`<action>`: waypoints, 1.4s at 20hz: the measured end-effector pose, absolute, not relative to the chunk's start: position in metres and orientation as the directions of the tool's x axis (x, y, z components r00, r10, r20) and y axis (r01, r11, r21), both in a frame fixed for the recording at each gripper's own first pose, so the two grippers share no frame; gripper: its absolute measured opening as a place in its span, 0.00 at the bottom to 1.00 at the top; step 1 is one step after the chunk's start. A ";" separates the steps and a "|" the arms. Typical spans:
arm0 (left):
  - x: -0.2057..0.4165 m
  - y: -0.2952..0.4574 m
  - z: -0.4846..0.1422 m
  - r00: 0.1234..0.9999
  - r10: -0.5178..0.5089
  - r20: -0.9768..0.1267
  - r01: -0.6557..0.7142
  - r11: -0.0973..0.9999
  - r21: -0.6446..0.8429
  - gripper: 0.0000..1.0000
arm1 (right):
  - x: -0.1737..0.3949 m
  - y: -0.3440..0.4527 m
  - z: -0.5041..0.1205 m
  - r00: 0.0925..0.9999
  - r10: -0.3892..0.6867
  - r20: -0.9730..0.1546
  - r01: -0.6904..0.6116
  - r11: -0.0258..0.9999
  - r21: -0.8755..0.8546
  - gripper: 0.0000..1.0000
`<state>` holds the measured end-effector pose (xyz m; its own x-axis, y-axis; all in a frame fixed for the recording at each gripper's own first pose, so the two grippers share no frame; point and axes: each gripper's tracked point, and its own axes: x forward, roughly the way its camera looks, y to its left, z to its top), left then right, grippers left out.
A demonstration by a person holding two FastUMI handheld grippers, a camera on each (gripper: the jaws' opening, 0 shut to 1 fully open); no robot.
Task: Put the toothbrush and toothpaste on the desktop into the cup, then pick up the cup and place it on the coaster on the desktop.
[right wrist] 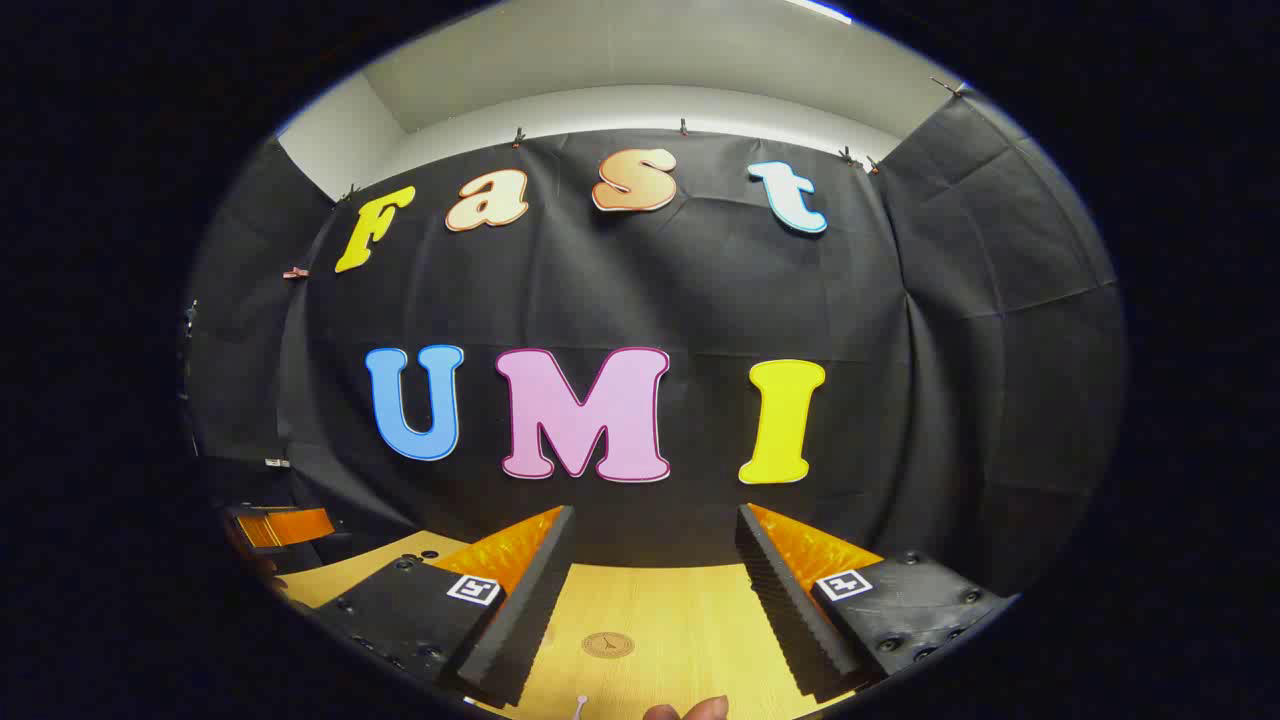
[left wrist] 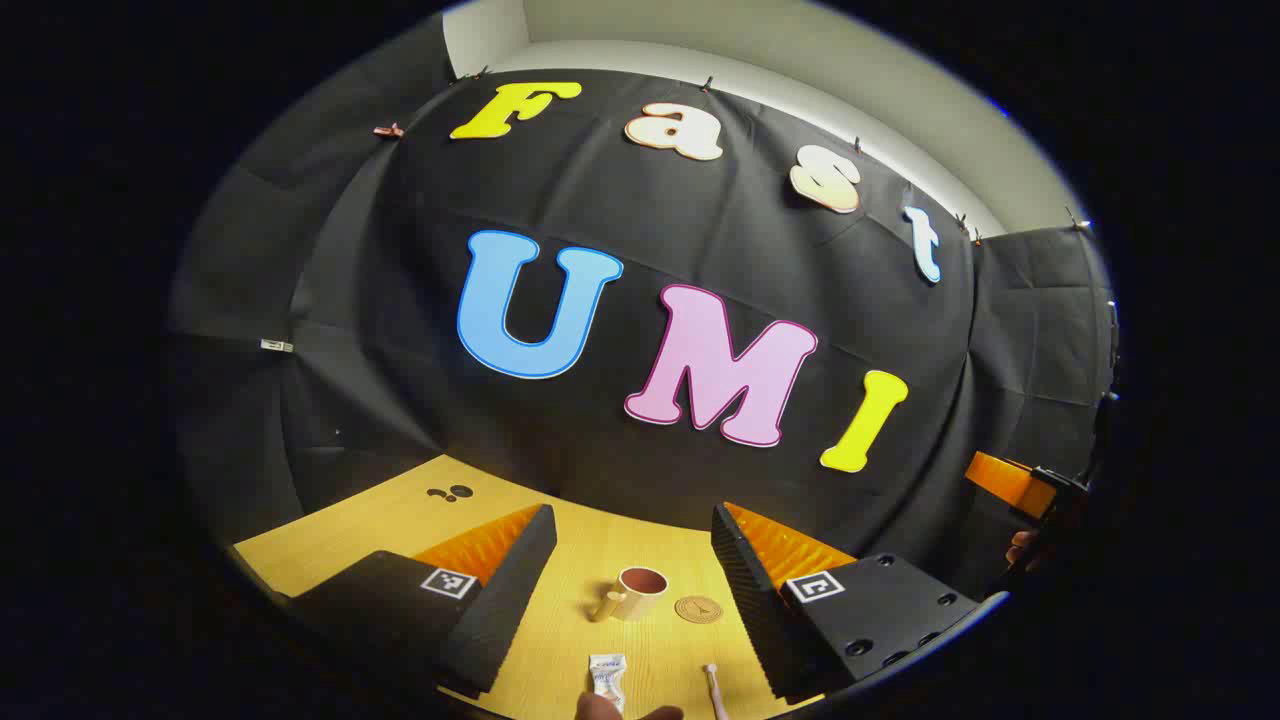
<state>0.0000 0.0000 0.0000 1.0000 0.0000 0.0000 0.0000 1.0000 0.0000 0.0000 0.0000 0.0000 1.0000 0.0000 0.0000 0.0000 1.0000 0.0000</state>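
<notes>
With both the left gripper (left wrist: 630, 590) and the right gripper (right wrist: 650, 600) spread wide and holding nothing above the desktop (left wrist: 560, 560), the cup (left wrist: 638, 592) stands just left of the coaster (left wrist: 698, 609), with the toothpaste (left wrist: 607, 678) and toothbrush (left wrist: 714, 688) lying nearer the camera than the cup.

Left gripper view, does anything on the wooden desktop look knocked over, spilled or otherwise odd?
Nothing stands out. The brown ceramic cup stands upright beside the round cork coaster, apart from it. The small white toothpaste tube and the toothbrush lie flat on the wooden desktop. The left gripper is open and holds nothing.
</notes>
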 end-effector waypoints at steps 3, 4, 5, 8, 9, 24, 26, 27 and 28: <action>0.000 -0.001 -0.001 1.000 -0.001 -0.005 0.001 1.000 0.001 0.96 | -0.001 -0.001 -0.002 1.000 -0.001 -0.010 0.001 1.000 0.004 0.97; 0.000 -0.001 -0.003 1.000 0.000 -0.007 0.000 1.000 0.002 0.96 | -0.002 0.000 -0.002 1.000 -0.001 -0.010 0.001 1.000 0.007 0.97; -0.001 -0.001 -0.002 1.000 0.000 -0.008 0.000 1.000 0.004 0.96 | -0.003 0.000 -0.002 1.000 -0.001 -0.010 0.001 1.000 0.010 0.98; -0.002 -0.002 -0.005 1.000 -0.004 -0.012 0.004 1.000 0.013 0.96 | -0.003 0.002 -0.003 1.000 -0.001 -0.017 0.001 1.000 0.009 0.98; -0.002 -0.003 -0.005 1.000 -0.004 -0.015 0.004 1.000 0.015 0.96 | -0.004 0.003 -0.003 1.000 -0.001 -0.018 0.001 1.000 0.010 0.98; 0.004 0.008 -0.107 0.922 0.029 -0.386 -0.010 0.999 0.051 0.95 | -0.010 -0.001 -0.030 0.995 -0.007 -0.096 0.010 1.000 0.024 0.98; 0.001 0.001 -0.140 0.862 0.000 -0.508 0.006 1.000 0.011 0.95 | -0.013 -0.004 -0.037 0.993 -0.010 -0.114 0.012 1.000 0.024 0.97; -0.001 0.001 -0.156 0.826 -0.002 -0.563 0.008 1.000 0.008 0.94 | -0.014 -0.006 -0.040 0.992 -0.011 -0.124 0.015 1.000 0.025 0.98; -0.005 0.003 -0.171 0.791 0.002 -0.612 0.008 1.000 0.013 0.94 | -0.015 -0.007 -0.044 0.991 -0.013 -0.134 0.017 1.000 0.026 0.98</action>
<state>-0.0052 0.0027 -0.1712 0.7911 0.0018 -0.6116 0.0080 0.9999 0.0133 -0.0149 -0.0072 -0.0438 0.9909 -0.0131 -0.1342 0.0168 0.9995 0.0264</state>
